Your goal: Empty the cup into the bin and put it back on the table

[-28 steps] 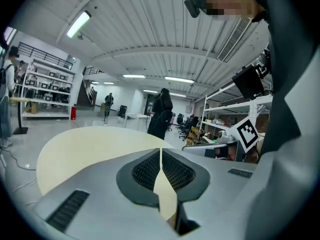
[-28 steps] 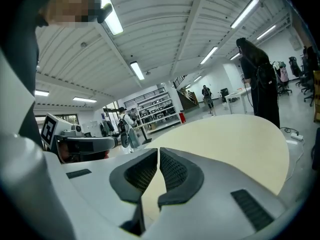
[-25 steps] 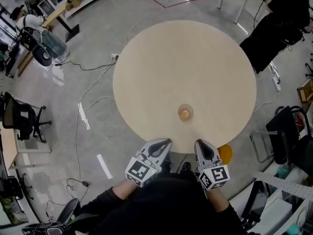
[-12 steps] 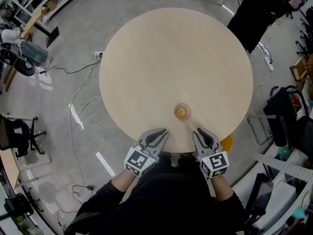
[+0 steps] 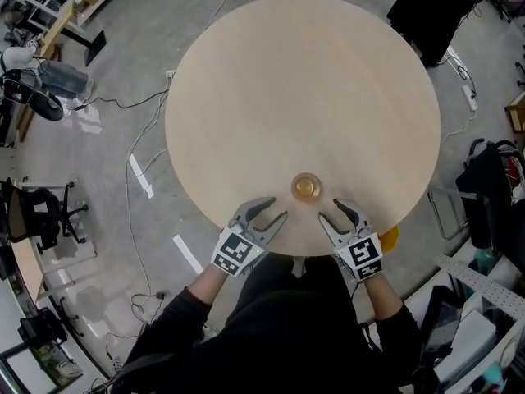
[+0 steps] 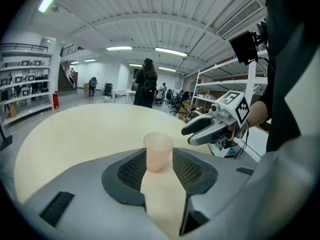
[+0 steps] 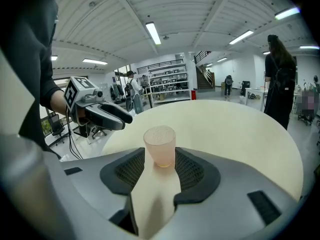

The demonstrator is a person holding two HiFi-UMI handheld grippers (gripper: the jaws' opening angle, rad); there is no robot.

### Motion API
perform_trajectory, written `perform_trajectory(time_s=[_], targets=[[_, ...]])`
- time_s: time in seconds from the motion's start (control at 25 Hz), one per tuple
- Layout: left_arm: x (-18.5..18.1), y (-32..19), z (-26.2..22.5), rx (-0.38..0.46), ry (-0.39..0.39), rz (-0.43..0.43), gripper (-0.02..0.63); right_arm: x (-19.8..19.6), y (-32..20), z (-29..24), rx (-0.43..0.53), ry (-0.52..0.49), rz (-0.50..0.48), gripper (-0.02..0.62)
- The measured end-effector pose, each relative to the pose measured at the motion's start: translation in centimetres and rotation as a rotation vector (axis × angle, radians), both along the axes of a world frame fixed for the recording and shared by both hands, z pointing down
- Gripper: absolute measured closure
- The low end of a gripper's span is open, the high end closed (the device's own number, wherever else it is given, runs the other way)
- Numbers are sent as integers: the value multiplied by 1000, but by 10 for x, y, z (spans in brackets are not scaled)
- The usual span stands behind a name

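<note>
A translucent cup [image 5: 306,187] with something yellowish inside stands upright on the round wooden table [image 5: 303,89], near its front edge. My left gripper [image 5: 271,209] and right gripper [image 5: 332,210] sit at that edge, to either side of the cup and just short of it. Both pairs of jaws are opening, and nothing is pressed between them. In the left gripper view the cup [image 6: 158,151] shows through the gap of the left gripper [image 6: 160,165], with the right gripper [image 6: 205,130] beyond. In the right gripper view the cup [image 7: 160,145] stands past the right gripper [image 7: 160,166].
A yellow bin [image 5: 389,237] peeks out below the table's front right edge. Cables [image 5: 143,171] trail over the floor to the left, near a black office chair [image 5: 37,212]. A person in black [image 5: 435,6] stands at the far right, and bags and shelving [image 5: 492,203] crowd the right side.
Both grippers went from shut to open. They have moved forward over the table's front edge, closer to the cup. The cup has not moved.
</note>
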State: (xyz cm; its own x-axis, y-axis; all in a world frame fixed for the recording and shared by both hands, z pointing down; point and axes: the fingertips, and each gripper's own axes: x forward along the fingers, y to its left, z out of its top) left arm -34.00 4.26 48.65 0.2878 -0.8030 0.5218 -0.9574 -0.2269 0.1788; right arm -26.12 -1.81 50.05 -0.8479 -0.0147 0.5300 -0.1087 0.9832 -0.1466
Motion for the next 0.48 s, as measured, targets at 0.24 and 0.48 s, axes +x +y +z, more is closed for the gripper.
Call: perform_trajectory(time_s=[0.24,0.48], targets=[[-4,0,45,-123,-125,172,383,-15,3,32,25,81,-128,366],[-12,-9,68,-176,-203,304,380,-31,3,51,95,143,-256,357]])
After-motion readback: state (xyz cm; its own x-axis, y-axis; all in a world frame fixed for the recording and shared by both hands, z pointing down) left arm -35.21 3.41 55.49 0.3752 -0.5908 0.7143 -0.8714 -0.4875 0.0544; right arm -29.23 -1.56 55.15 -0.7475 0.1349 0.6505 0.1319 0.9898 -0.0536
